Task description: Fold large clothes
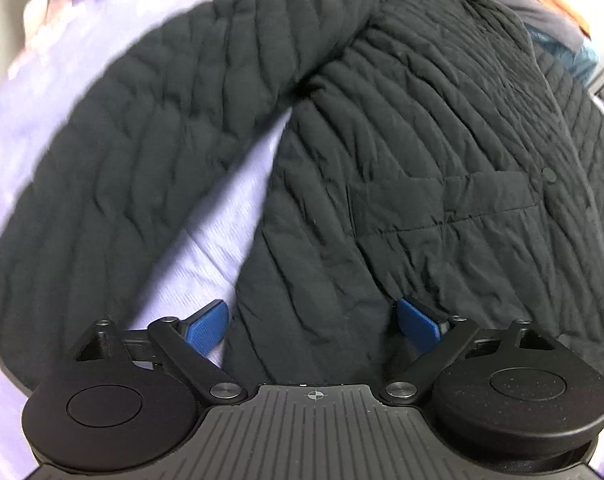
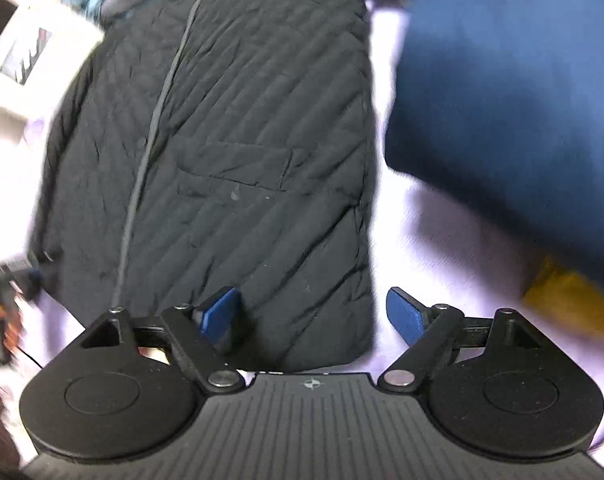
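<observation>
While my left gripper [image 1: 315, 330] hangs over the black quilted jacket [image 1: 401, 168], its blue pads [image 1: 206, 330] stand wide apart with nothing between them. One pad sits over the pale lilac sheet [image 1: 218, 240] showing in the gap between the jacket's body and its sleeve [image 1: 150, 152], the other over the body near the hem. That sleeve curves away to the left, lying flat on the sheet. A flap pocket [image 1: 441, 204] and a round snap [image 1: 549, 176] show on the front panel.

My right gripper [image 2: 313, 314] is spread open too, holding nothing. Its left pad [image 2: 218, 314] is over the jacket [image 2: 230, 120] close to the bottom hem, the right one over bare sheet [image 2: 441, 248] just beside the jacket's edge. From here the jacket lies front up with its closure line running lengthwise and a pocket [image 2: 234, 172] in the middle. A dark blue garment [image 2: 509, 100] lies off to the right, apart from the jacket, with something mustard yellow [image 2: 569, 300] at its near edge
</observation>
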`<action>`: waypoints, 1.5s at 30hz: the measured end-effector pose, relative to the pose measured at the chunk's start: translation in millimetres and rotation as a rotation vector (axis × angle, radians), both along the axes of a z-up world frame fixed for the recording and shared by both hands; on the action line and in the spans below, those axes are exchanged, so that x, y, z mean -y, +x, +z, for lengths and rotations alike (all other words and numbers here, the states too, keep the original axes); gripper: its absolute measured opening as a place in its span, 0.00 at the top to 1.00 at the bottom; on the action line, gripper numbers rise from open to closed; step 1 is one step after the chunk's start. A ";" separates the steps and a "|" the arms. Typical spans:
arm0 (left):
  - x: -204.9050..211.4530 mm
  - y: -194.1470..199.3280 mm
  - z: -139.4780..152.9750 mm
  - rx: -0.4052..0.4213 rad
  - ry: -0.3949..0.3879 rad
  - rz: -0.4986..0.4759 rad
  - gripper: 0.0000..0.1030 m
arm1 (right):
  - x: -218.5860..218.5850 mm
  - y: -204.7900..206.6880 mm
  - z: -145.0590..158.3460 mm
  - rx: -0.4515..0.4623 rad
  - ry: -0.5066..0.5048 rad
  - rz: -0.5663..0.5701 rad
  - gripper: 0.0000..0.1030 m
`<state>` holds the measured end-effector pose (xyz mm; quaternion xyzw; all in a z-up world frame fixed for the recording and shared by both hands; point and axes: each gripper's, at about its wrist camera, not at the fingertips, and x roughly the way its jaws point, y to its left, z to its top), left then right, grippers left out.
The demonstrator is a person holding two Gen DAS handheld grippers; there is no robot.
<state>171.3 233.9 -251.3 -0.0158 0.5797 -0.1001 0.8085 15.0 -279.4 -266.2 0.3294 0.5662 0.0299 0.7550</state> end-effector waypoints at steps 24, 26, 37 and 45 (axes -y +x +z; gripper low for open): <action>-34.3 -71.4 95.9 -0.027 -0.156 -0.154 0.50 | 7.3 -31.7 112.2 0.049 0.068 0.145 0.89; -38.9 -85.8 75.1 -0.092 -0.132 -0.134 0.49 | -0.3 -43.3 94.5 -0.018 0.059 0.180 0.89; -18.8 -95.7 11.7 -0.116 0.055 -0.121 0.00 | -31.1 -31.8 6.9 -0.195 -0.142 0.316 0.60; -30.6 -88.4 30.8 -0.126 0.099 -0.048 0.00 | -23.7 -28.0 15.5 -0.171 -0.200 0.308 0.31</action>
